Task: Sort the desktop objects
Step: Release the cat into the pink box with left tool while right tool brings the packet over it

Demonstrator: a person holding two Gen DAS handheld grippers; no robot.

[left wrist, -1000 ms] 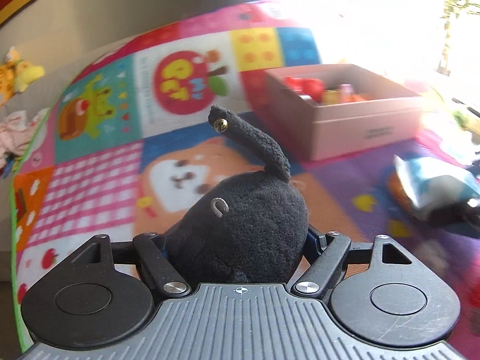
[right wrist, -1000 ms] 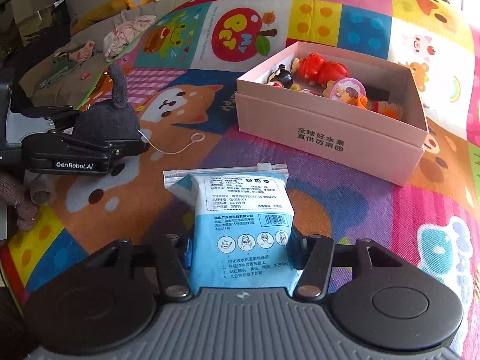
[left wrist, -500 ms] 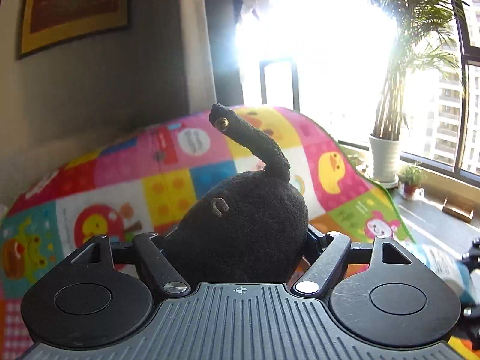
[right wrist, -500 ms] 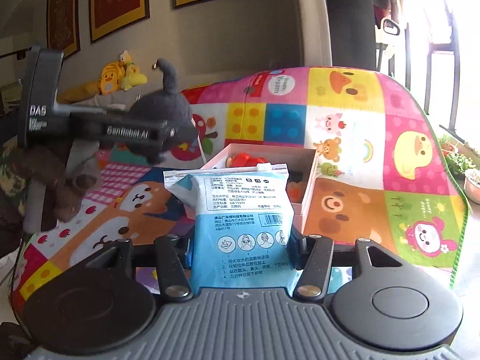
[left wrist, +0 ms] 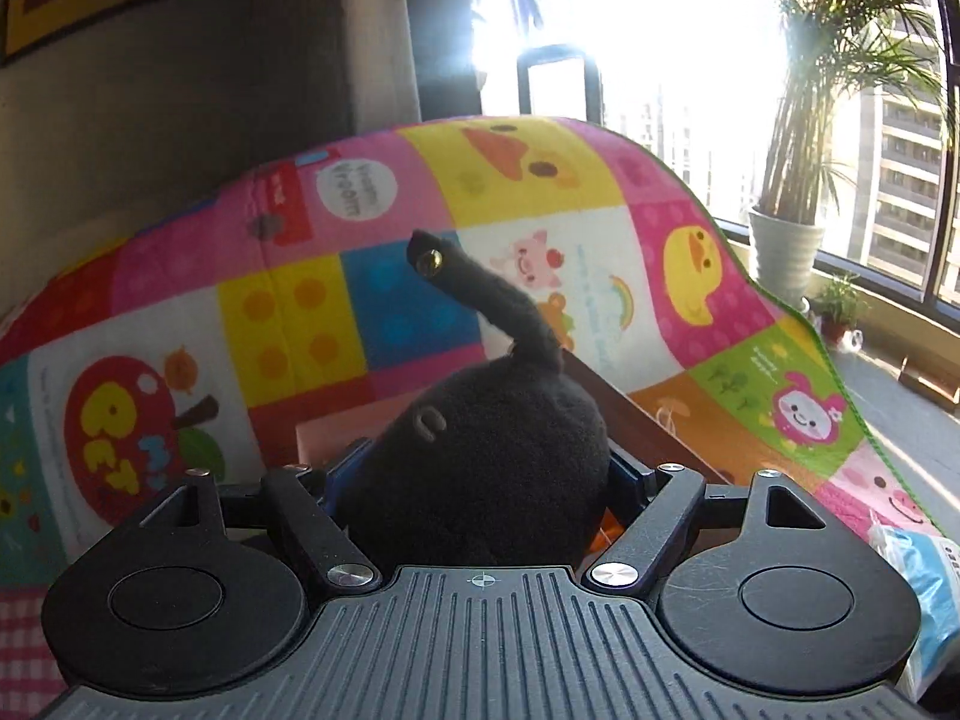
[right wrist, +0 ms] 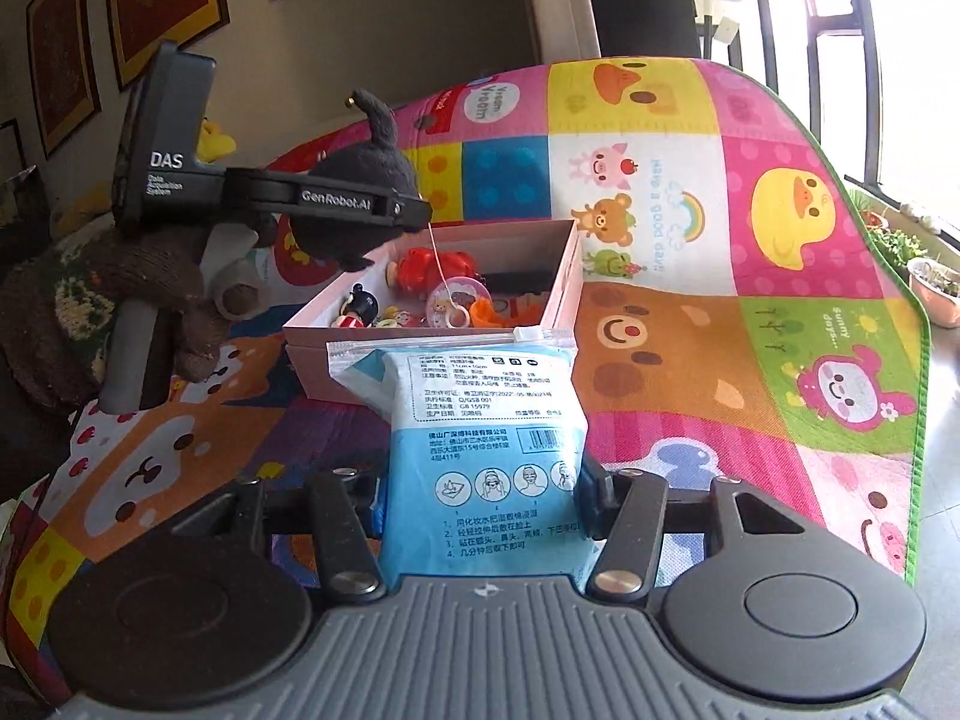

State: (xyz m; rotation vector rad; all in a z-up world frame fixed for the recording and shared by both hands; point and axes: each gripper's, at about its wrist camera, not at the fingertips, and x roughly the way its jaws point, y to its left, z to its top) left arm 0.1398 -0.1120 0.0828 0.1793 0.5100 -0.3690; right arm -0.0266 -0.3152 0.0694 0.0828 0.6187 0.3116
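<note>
My left gripper (left wrist: 480,474) is shut on a black plush toy (left wrist: 480,462) with a thin tail that sticks up. In the right wrist view the left gripper (right wrist: 396,210) holds the plush (right wrist: 360,192) over the left corner of the pink cardboard box (right wrist: 558,294); a white string loop hangs from it into the box. The box holds several small toys, among them a red figure (right wrist: 420,267). My right gripper (right wrist: 480,498) is shut on a blue and white sachet pack (right wrist: 480,438), in front of the box and above the mat.
A colourful patchwork play mat (right wrist: 750,300) covers the surface. Its green right edge (right wrist: 918,390) drops to the floor by potted plants (left wrist: 786,240) and a window. Framed pictures (right wrist: 162,0) hang on the back wall. A yellow plush (right wrist: 216,141) lies far left.
My left gripper has carried the black plush from low over the mat up and right, to above the box's left corner. My right gripper has lifted the sachet and come closer to the box.
</note>
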